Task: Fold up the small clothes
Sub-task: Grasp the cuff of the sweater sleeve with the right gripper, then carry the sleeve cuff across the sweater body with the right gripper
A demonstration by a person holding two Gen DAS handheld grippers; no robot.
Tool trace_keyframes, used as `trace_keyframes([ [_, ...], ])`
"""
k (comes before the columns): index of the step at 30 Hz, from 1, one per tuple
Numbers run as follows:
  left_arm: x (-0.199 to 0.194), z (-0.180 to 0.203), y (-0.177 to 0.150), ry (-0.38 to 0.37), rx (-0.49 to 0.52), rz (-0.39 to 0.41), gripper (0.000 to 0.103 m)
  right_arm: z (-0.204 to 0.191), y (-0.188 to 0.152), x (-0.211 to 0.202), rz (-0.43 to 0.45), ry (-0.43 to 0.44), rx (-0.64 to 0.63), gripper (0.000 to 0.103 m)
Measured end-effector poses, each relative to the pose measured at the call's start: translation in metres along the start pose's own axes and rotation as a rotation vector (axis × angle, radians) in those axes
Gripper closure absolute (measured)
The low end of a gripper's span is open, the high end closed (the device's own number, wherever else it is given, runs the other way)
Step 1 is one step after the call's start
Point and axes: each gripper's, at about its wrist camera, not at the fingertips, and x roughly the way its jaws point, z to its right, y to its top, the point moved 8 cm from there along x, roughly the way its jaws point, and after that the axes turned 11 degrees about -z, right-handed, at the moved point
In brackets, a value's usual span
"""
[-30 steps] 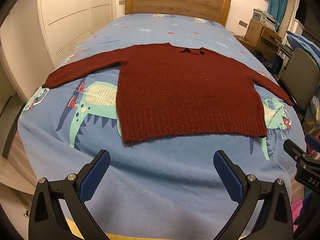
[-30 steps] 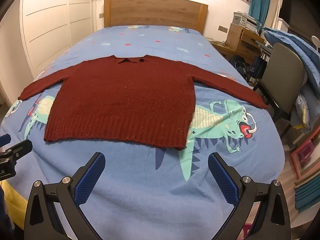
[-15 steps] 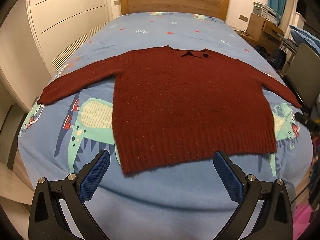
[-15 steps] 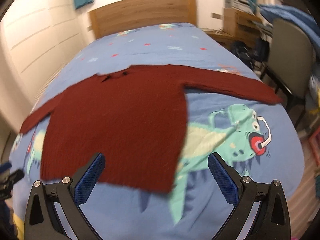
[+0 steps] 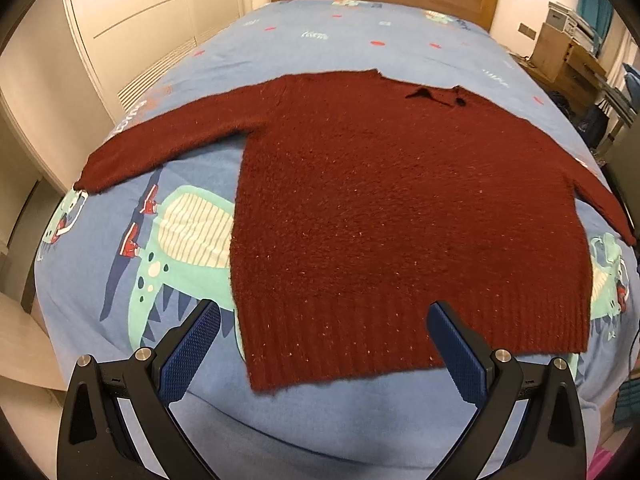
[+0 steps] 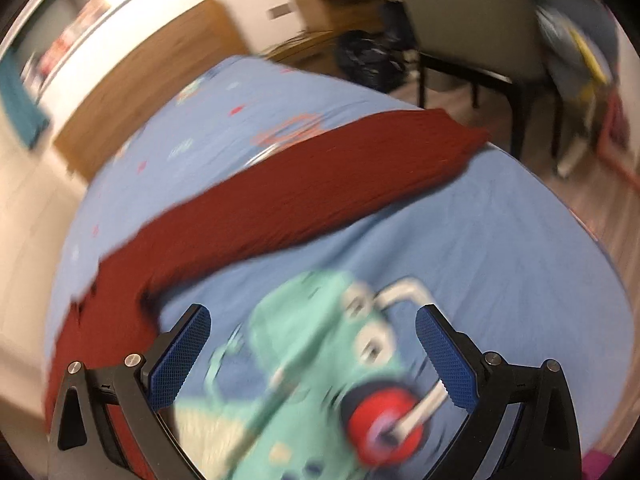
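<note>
A dark red fuzzy knit sweater (image 5: 400,216) lies flat on the blue dinosaur-print bed (image 5: 320,412). Left hand-held gripper (image 5: 323,344), jaws spread, hovers at the hem, six o'clock; right hand-held gripper (image 6: 313,350), likewise spread, faces the sleeve (image 6: 320,184) at twelve. Soft, light, limp: pinch cuffs or hem corners.

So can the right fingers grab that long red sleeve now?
Probably yes. The right gripper is open and the sleeve lies flat on the blue bed sheet just ahead, with nothing lying between them. The picture is blurry, so I can't tell exactly how close it is.
</note>
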Motion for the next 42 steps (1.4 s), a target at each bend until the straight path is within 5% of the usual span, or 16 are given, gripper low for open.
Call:
trace_keyframes([
  [5,0.009,-0.007,0.008,0.023,-0.038,-0.027,0.001,0.052,0.039,0.02,0.023,0.088,0.214,0.008],
  [8,0.011,-0.014,0.014,0.047,-0.06,-0.026,0.001,0.073,0.055,0.033,0.041,0.169,0.332,0.023],
  [17,0.019,-0.031,0.025,0.088,-0.125,-0.017,0.001,0.098,0.106,0.046,0.141,0.307,0.488,0.036],
  [20,0.021,-0.037,0.029,0.069,-0.167,-0.013,0.001,0.106,0.116,0.053,0.158,0.322,0.526,0.048],
  [25,0.019,-0.045,0.034,0.06,-0.192,-0.004,0.001,0.118,0.13,0.062,0.135,0.303,0.56,0.091],
  [26,0.019,-0.045,0.034,0.055,-0.191,-0.005,0.001,0.118,0.132,0.062,0.129,0.299,0.556,0.092],
  [33,0.023,-0.051,0.034,0.007,-0.203,-0.05,0.001,0.079,0.16,0.041,0.147,0.339,0.431,0.094],
  [42,0.019,-0.078,0.026,-0.026,-0.241,-0.051,0.001,-0.037,0.167,0.022,0.105,0.508,0.312,0.094],
])
